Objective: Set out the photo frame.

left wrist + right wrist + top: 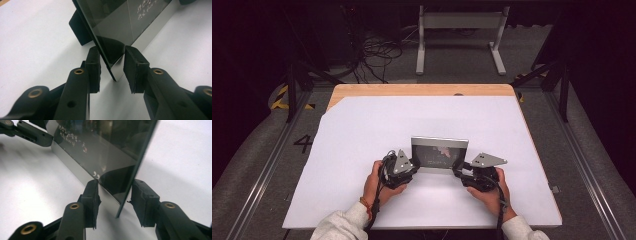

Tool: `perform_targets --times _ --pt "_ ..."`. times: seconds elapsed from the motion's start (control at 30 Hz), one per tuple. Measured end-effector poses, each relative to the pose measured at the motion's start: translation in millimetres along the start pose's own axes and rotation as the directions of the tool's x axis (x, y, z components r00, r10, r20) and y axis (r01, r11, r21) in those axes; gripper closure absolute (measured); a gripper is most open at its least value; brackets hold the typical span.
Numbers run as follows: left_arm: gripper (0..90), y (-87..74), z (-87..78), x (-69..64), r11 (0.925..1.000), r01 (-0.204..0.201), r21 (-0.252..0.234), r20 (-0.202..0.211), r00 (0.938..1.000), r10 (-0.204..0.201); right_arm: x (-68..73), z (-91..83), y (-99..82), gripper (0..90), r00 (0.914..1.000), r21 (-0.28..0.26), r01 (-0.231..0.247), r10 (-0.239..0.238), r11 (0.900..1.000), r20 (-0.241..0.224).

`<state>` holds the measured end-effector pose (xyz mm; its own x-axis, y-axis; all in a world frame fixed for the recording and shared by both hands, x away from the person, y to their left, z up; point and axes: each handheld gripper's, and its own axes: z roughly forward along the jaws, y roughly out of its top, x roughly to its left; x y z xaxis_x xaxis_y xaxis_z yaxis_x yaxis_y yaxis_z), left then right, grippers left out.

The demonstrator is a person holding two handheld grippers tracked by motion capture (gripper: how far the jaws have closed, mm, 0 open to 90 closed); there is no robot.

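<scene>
place: lab or recording workspace | desk (pixel 362 91): wood top under a white sheet (pixel 377 140) | floor: grey carpet, loose black cables (pixel 374 52) at far side | far: grey metal stand legs (pixel 459 37) | left: yellow-black hazard tape (pixel 279 97) | surroundings: dark

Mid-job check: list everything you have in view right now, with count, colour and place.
Mirrored frame: one, dark reflective face with silver border and faint writing, standing tilted at the middle of the sheet, between both tongs.
White sheet: one, covering most of the table.
Wooden table: one, light brown, bare strip along its far edge.
Metal stand: one, grey, on the floor beyond the table.
Cables: a black tangle, floor beyond the table.
Left tongs: black, astride the frame's left bottom corner.
Right tongs: black, astride its right bottom corner.
</scene>
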<state>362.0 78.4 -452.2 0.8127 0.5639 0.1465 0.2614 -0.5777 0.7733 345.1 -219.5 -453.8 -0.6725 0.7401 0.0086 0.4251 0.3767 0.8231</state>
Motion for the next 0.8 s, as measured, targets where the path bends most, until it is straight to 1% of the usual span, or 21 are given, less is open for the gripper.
perform_targets --times 0.03,0.13,0.2,0.3,0.37,0.47,0.6,0.63,0.7,0.73,0.8 --pt "67.9 -0.2 -1.0 0.1 1.0 0.008 -0.003 0.0 1.0 -0.008 -1.0 -1.7 0.1 59.0 1.0 -0.003 -0.001 0.001 1.0 -0.003" --pt "68.5 0.5 -2.8 0.5 0.9999 0.002 -0.014 0.001 1.0 -0.002 -2.8 -7.1 1.4 60.7 0.9999 -0.021 -0.01 0.01 0.9997 -0.013" --pt "69.4 1.0 -4.4 0.7 0.9997 -0.001 -0.024 -0.002 1.0 0.001 -3.1 -9.9 2.5 66.4 0.9998 -0.032 -0.006 0.006 0.9995 -0.02" --pt "70.3 1.2 -6.9 0.9 0.9993 0.0 -0.038 -0.005 1.0 -0.001 -2.9 -13.0 3.7 70.9 0.9997 -0.045 -0.001 0.0 0.999 -0.026" --pt "70.6 1.6 -9.1 2.0 0.9988 0.003 -0.049 -0.006 1.0 -0.004 -2.9 -14.9 4.8 71.8 0.9997 -0.047 0.006 -0.007 0.9989 -0.022" --pt "72.0 2.4 -14.3 3.5 0.9973 0.009 -0.073 -0.012 0.9999 -0.01 -4.0 -17.5 5.2 73.2 0.9998 -0.064 0.001 -0.003 0.9979 -0.021" --pt "73.7 3.4 -21.6 6.4 0.995 0.022 -0.098 -0.024 0.9994 -0.024 -6.4 -18.5 5.0 77.9 0.9996 -0.063 -0.01 0.008 0.9979 -0.028" --pt "73.7 3.4 -22.8 7.4 0.9944 0.029 -0.101 -0.017 0.9994 -0.031 -6.5 -18.6 5.0 78.2 0.9996 -0.063 -0.009 0.008 0.998 -0.027" --pt "75.3 3.0 -24.0 8.3 0.9941 0.031 -0.104 -0.019 0.9993 -0.033 -6.4 -18.7 5.4 78.6 0.9997 -0.062 -0.002 0.001 0.9981 -0.024" --pt "75.7 2.9 -24.5 8.9 0.9941 0.034 -0.103 -0.011 0.9993 -0.035 -6.1 -18.8 5.5 78.6 0.9997 -0.062 0.001 -0.002 0.9981 -0.022" --pt "76.5 3.0 -24.7 8.9 0.9942 0.029 -0.103 -0.011 0.9995 -0.03 -5.9 -18.9 5.6 78.7 0.9998 -0.06 0.004 -0.006 0.9982 -0.021"
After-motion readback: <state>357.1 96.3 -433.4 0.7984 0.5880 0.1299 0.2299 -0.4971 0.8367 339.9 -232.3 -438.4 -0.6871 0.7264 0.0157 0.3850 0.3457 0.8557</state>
